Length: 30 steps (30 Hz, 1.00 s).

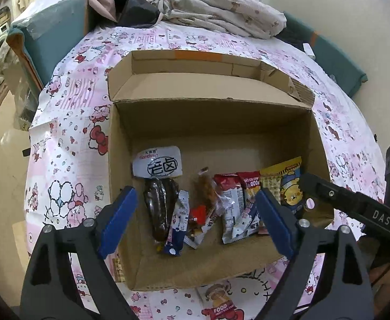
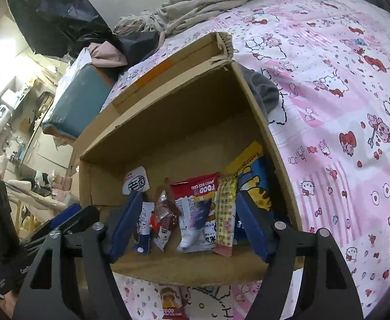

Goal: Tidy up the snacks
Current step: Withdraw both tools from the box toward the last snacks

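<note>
Snacks: a row of packets lies along the near floor of the cardboard box (image 1: 251, 122).
Left end of row: white-labelled packet (image 1: 157, 164) with black characters, dark brown contents showing below the label; its white label end is the farthest from the near wall.
Next along: blue-and-white wrapper (image 1: 177, 226), touching the dark packet's lower part.
Middle: clear packet of reddish-brown snack (image 1: 205, 194), with a red-and-white sachet below it.
Right of middle: red "FOOD sweet rice cake" packet (image 2: 195, 189), overlapped by a yellow checked wrapper (image 2: 227, 213).
Right end: yellow-and-blue cartoon bear bag (image 1: 288, 184), leaning against the box's right wall.
Outside box: one more red rice cake packet (image 1: 220, 306) lies on the cloth in front of the near wall.
Box: open-topped, far flap folded outward, standing on a pink cartoon-print tablecloth (image 1: 61, 133).
Left gripper (image 1: 197, 218): jaws spread wide over the left and middle packets, blue pads (image 1: 120, 213) not pressing on anything; nothing held.
Right gripper (image 2: 188, 224): jaws likewise wide, straddling the middle and right packets, nothing held.
Surroundings: crumpled patterned fabric (image 1: 221, 5) heaped at the table's far edge; a teal cushioned seat (image 1: 53, 34) beyond the left corner.
</note>
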Each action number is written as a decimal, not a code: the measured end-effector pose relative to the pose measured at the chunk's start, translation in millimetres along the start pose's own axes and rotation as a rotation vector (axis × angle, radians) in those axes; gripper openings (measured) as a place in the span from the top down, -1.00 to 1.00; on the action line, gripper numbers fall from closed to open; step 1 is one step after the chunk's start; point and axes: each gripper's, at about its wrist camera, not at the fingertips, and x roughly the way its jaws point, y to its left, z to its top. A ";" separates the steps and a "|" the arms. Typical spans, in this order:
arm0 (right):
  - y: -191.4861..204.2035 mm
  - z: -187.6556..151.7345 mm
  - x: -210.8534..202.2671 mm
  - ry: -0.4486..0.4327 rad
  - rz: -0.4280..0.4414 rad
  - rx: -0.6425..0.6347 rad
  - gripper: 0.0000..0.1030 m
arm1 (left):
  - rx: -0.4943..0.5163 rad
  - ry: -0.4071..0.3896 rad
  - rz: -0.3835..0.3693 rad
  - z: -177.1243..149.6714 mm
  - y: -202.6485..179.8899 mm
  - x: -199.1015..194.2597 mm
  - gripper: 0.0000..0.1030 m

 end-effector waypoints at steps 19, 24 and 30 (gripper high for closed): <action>5.4 -24.0 -31.9 0.019 0.008 0.020 -0.47 | -0.023 0.002 0.021 -14.0 25.5 -34.3 -0.72; 8.3 -41.0 -40.6 0.054 0.049 0.043 -0.47 | -0.160 0.027 0.064 -28.4 75.9 -50.8 -0.72; 14.0 -68.9 -34.1 0.140 0.064 0.067 -0.47 | -0.233 0.102 0.115 -60.3 101.5 -48.3 -0.72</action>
